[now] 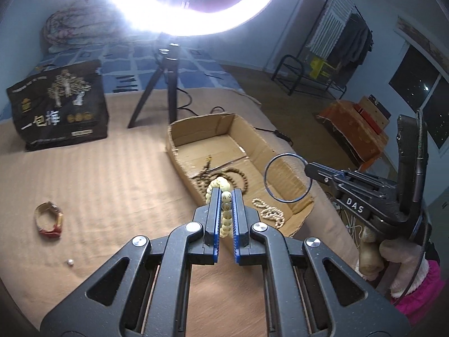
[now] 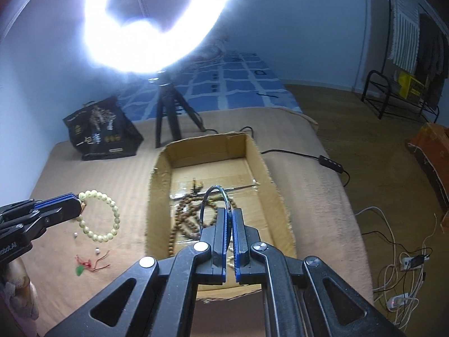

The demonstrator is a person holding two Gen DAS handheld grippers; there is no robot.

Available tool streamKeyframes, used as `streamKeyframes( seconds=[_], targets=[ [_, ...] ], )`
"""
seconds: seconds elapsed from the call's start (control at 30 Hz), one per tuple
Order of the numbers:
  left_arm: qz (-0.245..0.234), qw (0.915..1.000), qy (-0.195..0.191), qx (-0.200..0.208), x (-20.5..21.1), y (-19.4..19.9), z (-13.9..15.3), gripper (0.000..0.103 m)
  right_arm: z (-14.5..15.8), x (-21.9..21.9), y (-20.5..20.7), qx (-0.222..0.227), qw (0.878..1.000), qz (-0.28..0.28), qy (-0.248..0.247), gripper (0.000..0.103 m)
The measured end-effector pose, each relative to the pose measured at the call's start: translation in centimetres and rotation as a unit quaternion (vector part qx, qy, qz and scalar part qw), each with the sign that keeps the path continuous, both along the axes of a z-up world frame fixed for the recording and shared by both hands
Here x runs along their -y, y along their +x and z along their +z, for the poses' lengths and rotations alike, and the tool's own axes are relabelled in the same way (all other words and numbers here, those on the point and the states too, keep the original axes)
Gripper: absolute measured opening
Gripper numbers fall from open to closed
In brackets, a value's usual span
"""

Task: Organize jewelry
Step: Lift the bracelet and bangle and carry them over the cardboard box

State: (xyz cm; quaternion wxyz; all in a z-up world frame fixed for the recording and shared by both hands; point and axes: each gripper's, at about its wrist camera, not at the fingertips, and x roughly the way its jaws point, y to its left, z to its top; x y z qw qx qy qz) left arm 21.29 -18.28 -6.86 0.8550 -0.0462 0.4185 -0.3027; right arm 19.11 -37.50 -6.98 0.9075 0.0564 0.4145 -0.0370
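A: Which step is in hand now?

B: I judge it is the carrying step. The left tool [image 1: 224, 196] is closed on the pale bead bracelet [image 2: 101, 216], which hangs in the air at the middle left of the right wrist view, above the tan bed cover [image 1: 112, 174]. The right tool [image 2: 229, 216] is closed on a thin metal bangle [image 1: 289, 178], held over the cardboard box [image 2: 277, 185].

A: And what does the next move call for?

B: Probably each tool must come lower over the box and open its jaws, so that the piece falls inside. The bracelet is beside the box, not over it, so it needs to travel more.

A: What is already in the box?

B: A brown bead necklace [image 1: 238, 177] and a small pearl strand [image 1: 269, 210], in the lower centre of the left wrist view.

A: What is hard to see?

B: The ring light [image 2: 151, 25] at the top washes out the area around it. A red-gold band [image 1: 49, 219], a loose white bead [image 1: 69, 263] and a red string with a green charm [image 2: 87, 265] lie on the cover, but their details are too small to tell.
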Motion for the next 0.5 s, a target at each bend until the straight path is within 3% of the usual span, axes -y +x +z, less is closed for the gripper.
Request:
streamKeyframes(
  seconds=[0.5],
  targets=[
    [-0.024,0.9994,0.002,-0.024,4.5,0.6,-2.8,0.005,-2.2,2.2,1.1,-0.024,1.000,-0.018,-0.004,0.001]
  ],
)
